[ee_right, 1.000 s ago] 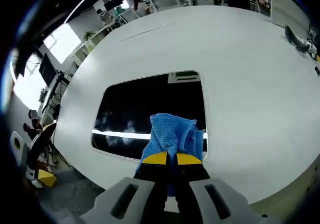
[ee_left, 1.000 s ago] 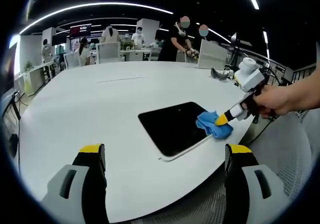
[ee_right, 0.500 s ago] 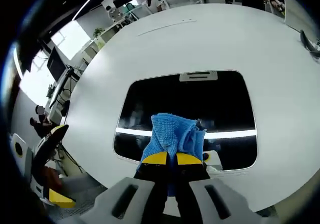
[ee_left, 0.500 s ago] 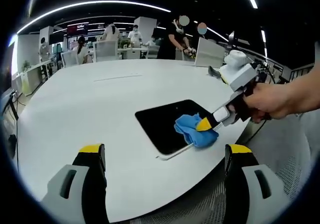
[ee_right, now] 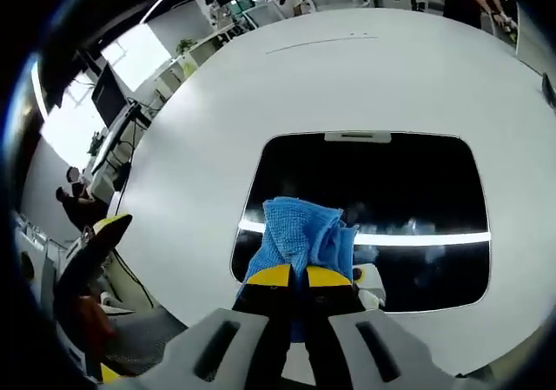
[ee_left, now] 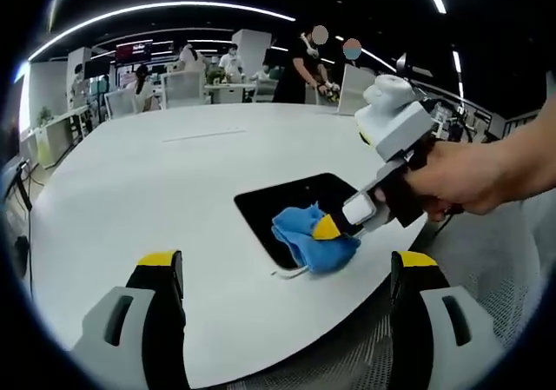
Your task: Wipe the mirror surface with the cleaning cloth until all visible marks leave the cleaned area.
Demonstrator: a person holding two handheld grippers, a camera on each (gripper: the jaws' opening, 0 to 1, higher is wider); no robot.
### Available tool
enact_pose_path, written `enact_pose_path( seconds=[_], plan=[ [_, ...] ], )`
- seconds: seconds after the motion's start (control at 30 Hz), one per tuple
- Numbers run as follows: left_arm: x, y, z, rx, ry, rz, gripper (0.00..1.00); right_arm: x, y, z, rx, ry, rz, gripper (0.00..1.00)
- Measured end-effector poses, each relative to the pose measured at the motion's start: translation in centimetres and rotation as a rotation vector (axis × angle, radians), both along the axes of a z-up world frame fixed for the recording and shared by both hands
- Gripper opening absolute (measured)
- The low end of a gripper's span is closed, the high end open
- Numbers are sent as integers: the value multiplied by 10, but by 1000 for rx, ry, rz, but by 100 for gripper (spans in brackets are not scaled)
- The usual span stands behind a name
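A dark rectangular mirror (ee_left: 287, 203) (ee_right: 400, 190) lies flat on the white round table (ee_left: 156, 190) near its front edge. My right gripper (ee_right: 298, 275) (ee_left: 327, 228) is shut on a blue cleaning cloth (ee_right: 304, 232) (ee_left: 304, 236), pressing it onto the mirror's near left part. A hand (ee_left: 456, 181) holds that gripper. In the left gripper view my left gripper (ee_left: 282, 273) stands open, back from the table edge, with nothing between its yellow-tipped fingers (ee_left: 159, 261). A bright light streak reflects across the mirror in the right gripper view.
Several people stand at desks (ee_left: 226, 86) beyond the far side of the table. A dark object (ee_right: 549, 86) lies on the table at the far right. The table's front edge (ee_left: 287, 355) runs just ahead of my left gripper. Office desks and a window (ee_right: 104, 86) lie to the left.
My right gripper has dragged the cloth leftwards across the mirror, from its right part to its left part. My left gripper has stayed put and open.
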State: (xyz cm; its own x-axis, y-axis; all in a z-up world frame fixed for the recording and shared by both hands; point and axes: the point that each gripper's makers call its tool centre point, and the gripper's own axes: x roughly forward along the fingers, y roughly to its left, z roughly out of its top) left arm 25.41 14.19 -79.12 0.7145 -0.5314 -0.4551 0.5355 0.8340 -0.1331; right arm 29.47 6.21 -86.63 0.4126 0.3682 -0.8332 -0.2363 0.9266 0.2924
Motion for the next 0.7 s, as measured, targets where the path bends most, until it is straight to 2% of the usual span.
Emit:
enact_pose_path(
  seconds=[0.23, 0.33, 0.7],
  plan=[
    [1, 1, -1, 4, 4, 3, 99, 4, 10, 1, -3, -19, -1, 0],
    [1, 1, -1, 5, 5, 2, 99, 5, 14, 0, -14, -27, 31, 0],
    [1, 1, -1, 7, 8, 6, 99, 7, 21, 1, -26, -19, 41, 0]
  ],
)
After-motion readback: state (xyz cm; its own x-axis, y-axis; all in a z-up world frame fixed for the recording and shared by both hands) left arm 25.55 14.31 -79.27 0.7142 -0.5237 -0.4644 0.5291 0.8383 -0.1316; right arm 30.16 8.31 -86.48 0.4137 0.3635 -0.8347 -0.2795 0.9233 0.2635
